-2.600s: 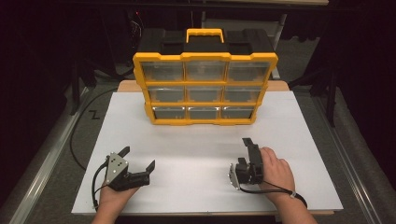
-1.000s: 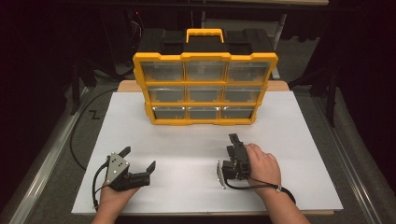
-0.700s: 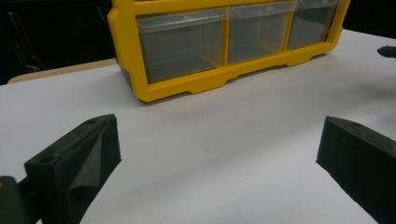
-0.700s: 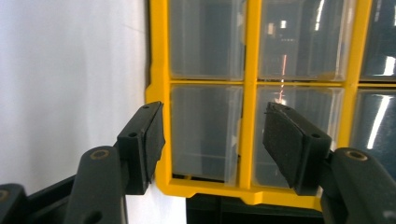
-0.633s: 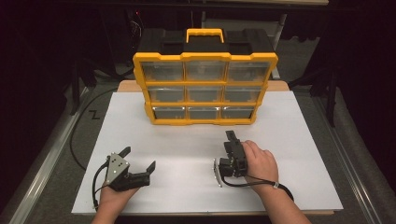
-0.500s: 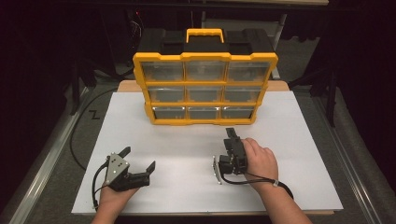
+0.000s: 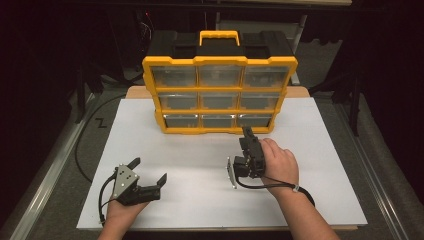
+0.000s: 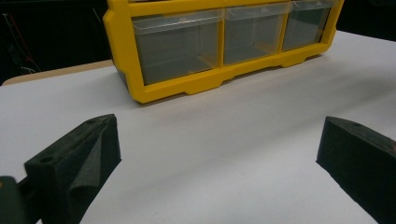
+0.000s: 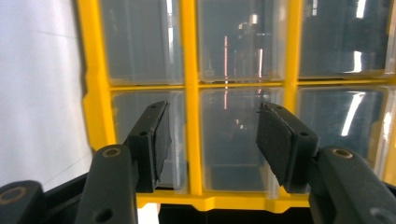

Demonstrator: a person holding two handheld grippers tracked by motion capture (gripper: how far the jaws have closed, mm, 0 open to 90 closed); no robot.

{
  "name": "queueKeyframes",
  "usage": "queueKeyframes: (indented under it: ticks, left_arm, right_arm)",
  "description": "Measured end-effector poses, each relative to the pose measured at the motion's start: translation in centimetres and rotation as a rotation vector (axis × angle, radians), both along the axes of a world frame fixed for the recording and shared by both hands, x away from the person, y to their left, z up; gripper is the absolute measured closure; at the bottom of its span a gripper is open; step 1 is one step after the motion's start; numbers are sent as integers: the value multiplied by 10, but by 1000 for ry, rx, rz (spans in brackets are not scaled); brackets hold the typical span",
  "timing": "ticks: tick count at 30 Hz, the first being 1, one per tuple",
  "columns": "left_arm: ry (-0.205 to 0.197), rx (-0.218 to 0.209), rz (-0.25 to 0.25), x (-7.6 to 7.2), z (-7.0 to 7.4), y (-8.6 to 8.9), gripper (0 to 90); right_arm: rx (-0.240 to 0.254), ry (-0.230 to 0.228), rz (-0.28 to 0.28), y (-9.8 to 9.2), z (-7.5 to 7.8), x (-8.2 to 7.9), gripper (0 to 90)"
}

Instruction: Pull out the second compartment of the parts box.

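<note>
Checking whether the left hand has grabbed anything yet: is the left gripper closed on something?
No: in the left gripper view the left gripper has its jaws spread wide over bare white table.

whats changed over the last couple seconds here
The right gripper has moved forward and to the left across the white table, closing in on the bottom row of the yellow drawer organizer. Its jaws are open and hold nothing; nothing was gripped or released. The left gripper stayed where it was near the front edge, open, and the organizer has not moved.
</note>
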State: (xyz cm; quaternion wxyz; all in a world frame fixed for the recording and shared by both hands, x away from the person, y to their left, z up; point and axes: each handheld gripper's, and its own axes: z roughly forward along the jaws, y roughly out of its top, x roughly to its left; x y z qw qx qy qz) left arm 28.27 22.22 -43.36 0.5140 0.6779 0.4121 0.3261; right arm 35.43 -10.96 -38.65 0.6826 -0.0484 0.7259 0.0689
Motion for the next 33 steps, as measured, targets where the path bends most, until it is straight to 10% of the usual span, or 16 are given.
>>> queueKeyframes:
  ticks: [33]
  left_arm:
    - [-6, -1, -12, -1, 1, -1, 4]
  right_arm:
    - [37, -99, 7, 14, 54, 9, 521]
